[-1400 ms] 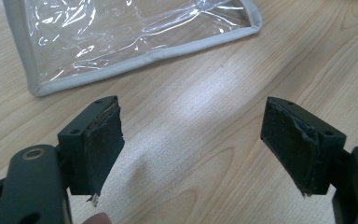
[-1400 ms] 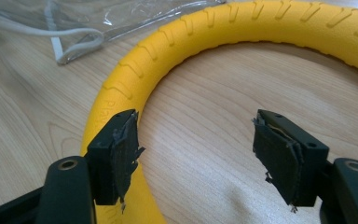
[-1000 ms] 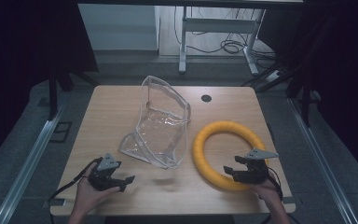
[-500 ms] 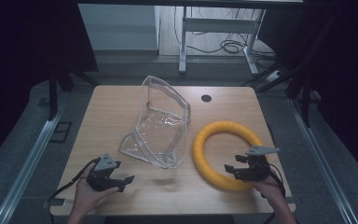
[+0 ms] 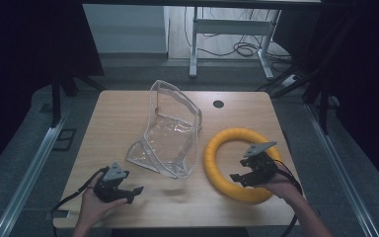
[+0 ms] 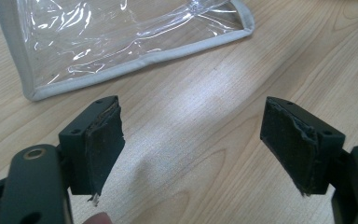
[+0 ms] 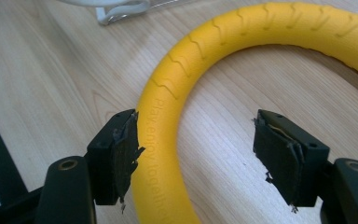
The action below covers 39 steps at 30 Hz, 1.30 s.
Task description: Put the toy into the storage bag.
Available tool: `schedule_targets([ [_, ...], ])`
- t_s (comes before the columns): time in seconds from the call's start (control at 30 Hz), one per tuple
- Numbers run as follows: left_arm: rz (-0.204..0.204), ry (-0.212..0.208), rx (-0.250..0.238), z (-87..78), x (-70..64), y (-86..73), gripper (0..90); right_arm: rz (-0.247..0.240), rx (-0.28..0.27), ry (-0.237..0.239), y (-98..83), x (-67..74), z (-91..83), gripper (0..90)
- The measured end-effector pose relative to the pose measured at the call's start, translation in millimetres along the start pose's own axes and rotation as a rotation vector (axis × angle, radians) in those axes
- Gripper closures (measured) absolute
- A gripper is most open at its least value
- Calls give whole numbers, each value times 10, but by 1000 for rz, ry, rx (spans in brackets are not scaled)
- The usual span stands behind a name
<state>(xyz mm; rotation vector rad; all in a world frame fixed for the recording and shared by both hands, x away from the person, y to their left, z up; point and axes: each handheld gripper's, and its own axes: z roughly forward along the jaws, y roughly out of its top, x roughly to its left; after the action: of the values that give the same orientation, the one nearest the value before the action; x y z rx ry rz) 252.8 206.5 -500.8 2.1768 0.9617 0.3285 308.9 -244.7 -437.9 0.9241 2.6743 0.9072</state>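
Clear plastic pouch (image 5: 170, 133) with pale grey edging sits mid-table on the wooden table (image 5: 113, 116), mouth propped open and standing up at the far end, flattened toward the near end. Nothing visible inside it through the clear walls, just creases and glare. In the left gripper view the pouch (image 6: 121, 37) lies ahead of the jaws, its grey-trimmed near corner on the wood, apart from both pads.

Yellow ring (image 5: 237, 160), ridged foam-like surface, lies flat on the right side of the table, just beside the pouch, not overlapping it as far as the high view shows. Small black round spot (image 5: 218, 103) on the table near the far edge.

Left gripper (image 5: 128, 190) at the near left, held in the left hand (image 5: 96, 205), jaws spread wide, nothing between them, bare wood under them; cable trails off to the left edge.

Right gripper (image 5: 239, 177) over the near part of the ring, held in the right hand (image 5: 281, 185), grey plate on top. In the right gripper view the jaws are spread wide, and the ring (image 7: 168, 140) passes between them close against the left pad; contact with that pad cannot be told. The right pad is well clear. Faint embossed lettering runs along the ring.
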Motion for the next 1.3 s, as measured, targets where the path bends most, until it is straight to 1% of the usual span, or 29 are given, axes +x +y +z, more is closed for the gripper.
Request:
schedule_targets([
  [0.13, -2, 2, -11, -29, 1, 4, 212, -21, 21, 10, 71, 34, 17, 317],
  [0.17, -3, 3, -10, -30, 1, 4, 212, -31, 31, 18, 92, 47, 26, 319],
  [0.2, -1, 4, -6, -19, 0, 3, 212, -46, 57, 36, 129, 79, 56, 322],
  [0.23, -1, 4, -6, -19, 0, 3, 212, -46, 57, 36, 129, 79, 56, 322],
  [0.27, 0, 2, -2, -8, 0, 2, 212, -65, 101, 51, 156, 116, 110, 325],
  [0.3, 0, 2, 0, -1, -2, 3, 212, -65, 101, 51, 156, 116, 110, 325],
  [0.33, 1, 1, 2, 11, -4, 1, 212, -72, 117, 53, 162, 129, 130, 327],
  [0.37, 1, 0, 6, 21, -8, 1, 212, -86, 161, 68, 170, 157, 194, 330],
  [0.4, 1, 0, 6, 21, -8, 1, 212, -93, 183, 74, 171, 170, 228, 331],
  [0.57, 2, -1, 6, 19, -10, -1, 213, -139, 290, 70, 169, 229, 400, 335],
  [0.63, 3, -1, 6, 21, -10, -1, 213, -143, 315, 71, 162, 250, 464, 337],
  [0.67, 3, -1, 6, 21, -10, -1, 213, -143, 315, 71, 162, 250, 464, 337],
  [0.73, 4, -1, 10, 32, -13, -2, 213, -157, 354, 61, 146, 276, 557, 342],
  [0.77, 4, -1, 10, 32, -13, -2, 213, -157, 354, 61, 146, 276, 557, 342],
  [0.8, 4, -2, 12, 40, -16, -3, 213, -169, 378, 62, 135, 287, 616, 346],
  [0.83, 4, -2, 12, 40, -16, -3, 213, -169, 378, 62, 135, 287, 616, 346],
  [0.87, 5, -3, 14, 45, -16, -3, 213, -173, 407, 57, 131, 305, 667, 356],
  [0.9, 5, -2, 16, 48, -16, -4, 213, -180, 414, 58, 129, 309, 685, 362],
  [0.97, 6, -2, 18, 51, -18, -4, 213, -197, 449, 53, 130, 321, 723, 372],
  [1.03, 5, -2, 18, 54, -19, -4, 213, -202, 470, 39, 132, 331, 756, 393],
  [1.07, 6, -1, 20, 58, -18, -4, 213, -196, 479, 45, 135, 329, 771, 404],
  [1.1, 7, -2, 20, 59, -19, -5, 213, -197, 489, 39, 139, 326, 783, 417],
  [1.13, 7, -2, 20, 59, -19, -5, 213, -197, 489, 39, 139, 326, 783, 417],
  [1.17, 6, -1, 20, 58, -18, -4, 213, -197, 513, 42, 142, 317, 813, 437],
  [1.2, 6, -1, 20, 58, -18, -4, 213, -196, 525, 45, 141, 316, 831, 444],
  [1.23, 6, -1, 19, 58, -18, -4, 213, -196, 525, 45, 141, 316, 831, 444],
  [1.3, 2, -1, 15, 60, -22, -5, 213, -192, 556, 51, 139, 320, 883, 470],
])
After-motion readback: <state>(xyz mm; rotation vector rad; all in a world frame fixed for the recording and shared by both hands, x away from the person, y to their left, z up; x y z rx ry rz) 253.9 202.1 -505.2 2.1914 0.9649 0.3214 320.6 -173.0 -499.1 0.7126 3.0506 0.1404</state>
